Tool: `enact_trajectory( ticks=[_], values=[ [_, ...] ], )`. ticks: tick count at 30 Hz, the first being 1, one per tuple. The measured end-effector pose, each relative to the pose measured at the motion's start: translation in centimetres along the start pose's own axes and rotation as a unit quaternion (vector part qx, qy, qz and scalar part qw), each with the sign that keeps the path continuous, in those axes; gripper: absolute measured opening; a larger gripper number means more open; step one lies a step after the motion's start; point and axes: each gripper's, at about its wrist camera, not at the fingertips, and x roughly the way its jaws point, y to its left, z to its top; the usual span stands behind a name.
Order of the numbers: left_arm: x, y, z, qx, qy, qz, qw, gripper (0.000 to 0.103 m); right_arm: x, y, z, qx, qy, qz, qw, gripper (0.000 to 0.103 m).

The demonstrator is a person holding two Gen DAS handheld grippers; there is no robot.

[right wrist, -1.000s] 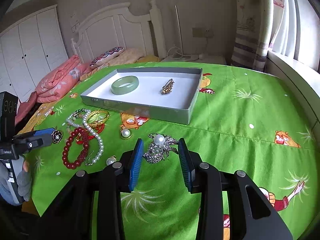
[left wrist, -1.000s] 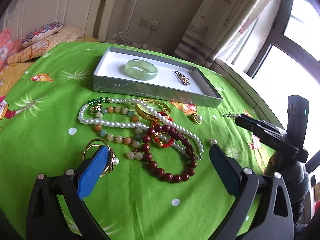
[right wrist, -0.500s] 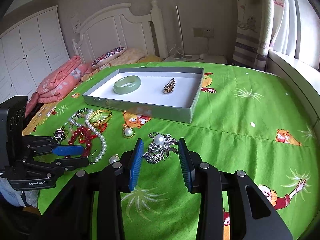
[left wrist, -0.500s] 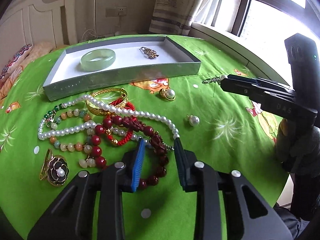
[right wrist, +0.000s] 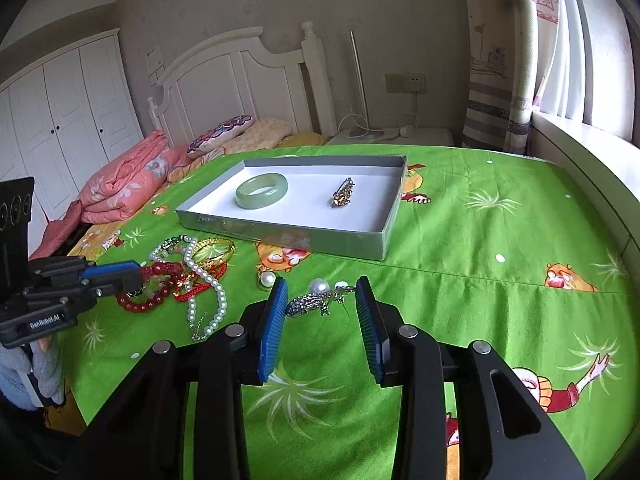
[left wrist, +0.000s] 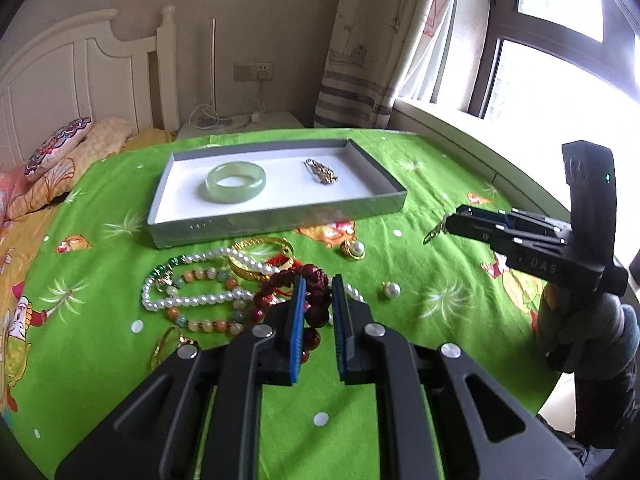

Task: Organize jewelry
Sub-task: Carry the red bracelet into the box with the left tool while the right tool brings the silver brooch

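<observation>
Left gripper (left wrist: 316,300) now closed on red bead bracelet (left wrist: 316,312) from the pile, ready for tray (left wrist: 280,216); right gripper (right wrist: 322,306) half-open around pearl brooch (right wrist: 316,300), grip uncertain

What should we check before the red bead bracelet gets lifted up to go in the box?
1. Left gripper fingers closed on the red bead bracelet: ok.
2. Bracelet free of the pearl necklace and red cord: not ok, they overlap in the pile.
3. Room in the grey box beside the green bangle and brooch: ok.
4. Right gripper out of the way: ok, it holds a silver pearl brooch off to the side.
5. Grip firm enough to lift: cannot tell.
</observation>
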Motion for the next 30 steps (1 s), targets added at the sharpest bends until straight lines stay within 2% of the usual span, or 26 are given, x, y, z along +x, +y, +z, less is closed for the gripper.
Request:
enact_trajectory(
  ticks=[3, 7, 14, 19, 23, 25, 30],
  values=[
    [-1.5, 0.9, 1.0, -0.012, -0.027, 0.000, 0.9996, 0.012, -0.5, 0.4, 0.4, 0.000, -0.011, 0.004, 1.000, 0.034],
    [-2.6, 0.7, 2.6, -0.005, -0.045, 0.001, 0.9990, 0.011, -0.9, 0.8, 1.0, -0.005, -0.021, 0.007, 1.000, 0.034],
    [-2.2, 0.7, 6.0, 0.008, -0.059, 0.002, 0.9983, 0.011, -0.1, 1.4, 2.6, -0.018, -0.027, 0.005, 0.999, 0.034],
    [-0.4, 1.6, 9.3, -0.001, -0.062, -0.010, 0.9980, 0.011, 2.0, 1.5, 4.5, -0.018, -0.027, 0.001, 0.999, 0.034],
    [1.9, 2.1, 12.4, -0.008, -0.059, -0.011, 0.9981, 0.011, 4.2, 0.5, 5.9, 0.007, -0.023, 0.007, 1.000, 0.034],
    [3.5, 2.1, 13.7, -0.008, -0.055, -0.004, 0.9985, 0.011, 5.7, -0.1, 6.5, 0.022, -0.019, 0.008, 1.000, 0.034],
    [8.7, 2.8, 16.1, -0.018, -0.034, 0.022, 0.9990, 0.011, 9.8, -1.5, 7.4, 0.074, 0.003, 0.042, 0.996, 0.034]
  ],
)
